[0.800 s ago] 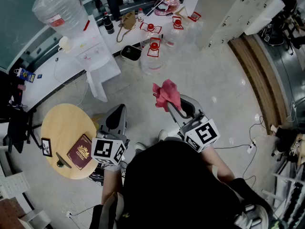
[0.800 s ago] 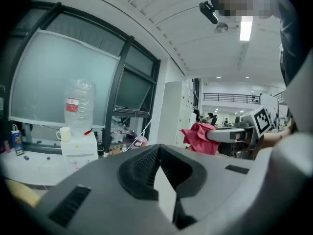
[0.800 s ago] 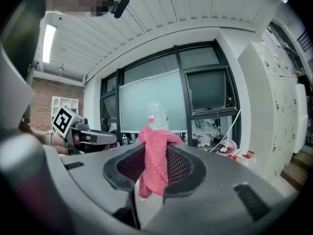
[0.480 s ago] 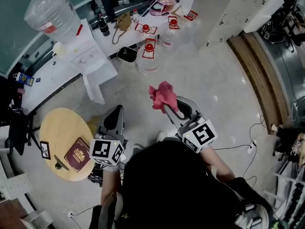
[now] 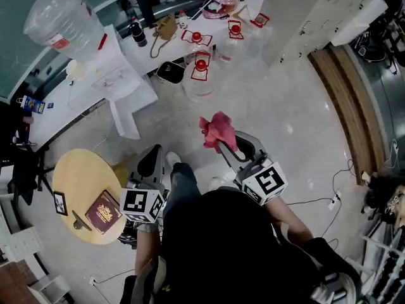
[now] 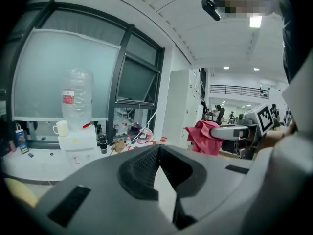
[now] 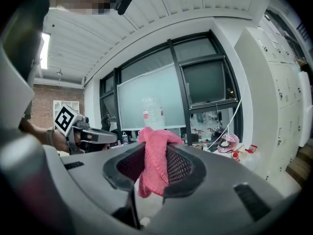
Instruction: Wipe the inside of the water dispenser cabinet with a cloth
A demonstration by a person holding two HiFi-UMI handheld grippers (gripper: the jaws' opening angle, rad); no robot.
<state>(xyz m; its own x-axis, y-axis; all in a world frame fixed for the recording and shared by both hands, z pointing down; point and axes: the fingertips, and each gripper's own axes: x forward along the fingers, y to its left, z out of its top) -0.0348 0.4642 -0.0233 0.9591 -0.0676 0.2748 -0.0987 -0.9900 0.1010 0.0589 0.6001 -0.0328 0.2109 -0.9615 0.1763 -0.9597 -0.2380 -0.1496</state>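
The white water dispenser (image 5: 118, 75) stands at the upper left of the head view with a large clear bottle (image 5: 62, 19) on top. It also shows far off in the left gripper view as the dispenser (image 6: 77, 142). A pink cloth (image 5: 218, 130) hangs bunched from my right gripper (image 5: 223, 142), which is shut on it over the pale floor. In the right gripper view the cloth (image 7: 153, 166) fills the gap between the jaws of the right gripper (image 7: 154, 154). My left gripper (image 5: 152, 159) is shut with nothing in it, and its jaws meet in the left gripper (image 6: 157, 150) view.
A round wooden table (image 5: 74, 176) with a red booklet (image 5: 105, 211) sits to my left. Several red-capped water bottles (image 5: 200, 76) stand on the floor near a white counter (image 5: 158, 43). White lockers (image 5: 310, 18) line the right. The person's shoe (image 5: 171, 160) is between the grippers.
The person has stepped forward: a leg and shoe now show between the grippers. Both grippers keep their pose, and the cloth stays in the right one.
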